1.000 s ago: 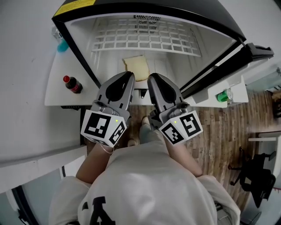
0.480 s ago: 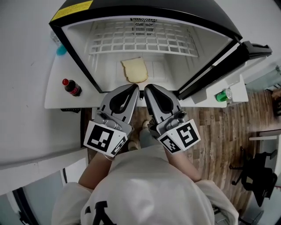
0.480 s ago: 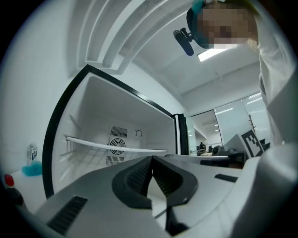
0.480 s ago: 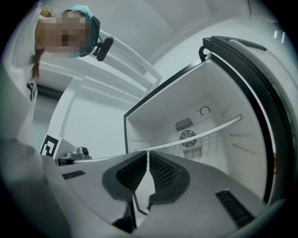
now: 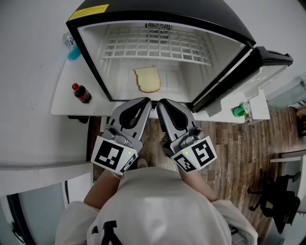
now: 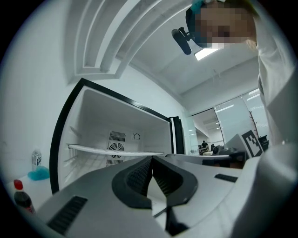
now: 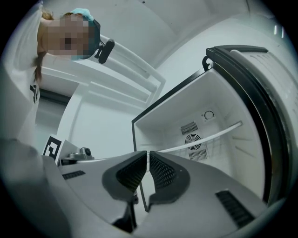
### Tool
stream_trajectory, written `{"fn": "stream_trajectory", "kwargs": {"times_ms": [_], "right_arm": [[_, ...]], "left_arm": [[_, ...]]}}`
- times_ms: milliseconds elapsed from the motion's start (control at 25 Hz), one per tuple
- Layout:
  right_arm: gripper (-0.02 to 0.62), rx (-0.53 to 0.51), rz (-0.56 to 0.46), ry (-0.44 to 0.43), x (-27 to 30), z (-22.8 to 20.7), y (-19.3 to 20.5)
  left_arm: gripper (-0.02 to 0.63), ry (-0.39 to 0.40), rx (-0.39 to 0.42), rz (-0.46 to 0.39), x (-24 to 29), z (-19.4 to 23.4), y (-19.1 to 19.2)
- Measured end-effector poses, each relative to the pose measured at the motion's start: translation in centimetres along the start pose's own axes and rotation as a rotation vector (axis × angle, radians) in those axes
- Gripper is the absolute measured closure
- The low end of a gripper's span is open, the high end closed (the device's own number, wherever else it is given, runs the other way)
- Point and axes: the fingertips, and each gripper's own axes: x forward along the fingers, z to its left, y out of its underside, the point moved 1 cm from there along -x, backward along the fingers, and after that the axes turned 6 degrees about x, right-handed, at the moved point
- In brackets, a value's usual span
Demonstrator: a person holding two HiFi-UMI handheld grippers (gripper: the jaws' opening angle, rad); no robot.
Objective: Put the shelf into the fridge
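The fridge point(image 5: 95, 72) held a bread slice point(image 5: 147, 79) beneath the shelf point(image 5: 158, 47), which lay level, wall to wall; the left claw point(image 5: 147, 101) and right claw point(image 5: 160, 103) were pressed together.

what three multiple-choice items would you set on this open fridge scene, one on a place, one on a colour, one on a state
1. Where is the white wire shelf?
A on the wooden floor
B inside the fridge
C on the white counter

2. What colour is the cap of the dark bottle left of the fridge?
A green
B yellow
C red

3. How do the jaws of the left hand-held gripper and the right hand-held gripper stand?
A shut, nothing between them
B wide open
C shut on the shelf

Key:
1 B, the grid spans the fridge's interior above the bread slice.
2 C, the head view shows a red cap.
3 A, each gripper view shows the pads together and empty.
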Motion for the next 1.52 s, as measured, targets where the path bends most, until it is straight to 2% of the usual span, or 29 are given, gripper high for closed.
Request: {"fn": "stream_trajectory", "kwargs": {"times_ms": [160, 440, 720, 1040, 1520], "right_arm": [[0.557, -0.006, 0.012, -0.006, -2.1, 0.2, -0.7], [0.557, 0.000, 0.014, -0.012, -7.9, 1.1, -2.0], [0.557, -0.001, 0.026, -0.034, -14.1, 3.6, -2.7], [0.557, 0.026, 0.042, -0.067, -19.9, 6.6, -2.6], [0.557, 0.061, 0.034, -0.127, -21.8, 9.1, -2.9]], "left_arm": [[0.600, -0.017, -0.013, 0.004, -0.5, -1.8, -0.2], [0.600, -0.009, -0.035, 0.013, -1.5, -7.9, -0.3], [0.600, -0.043, -0.016, 0.019, -4.7, -14.1, -1.0], [0.600, -0.096, -0.048, 0.053, -9.0, -20.1, -0.2], [0.600, -0.117, -0.035, 0.037, -10.9, -22.6, -1.8]]}}
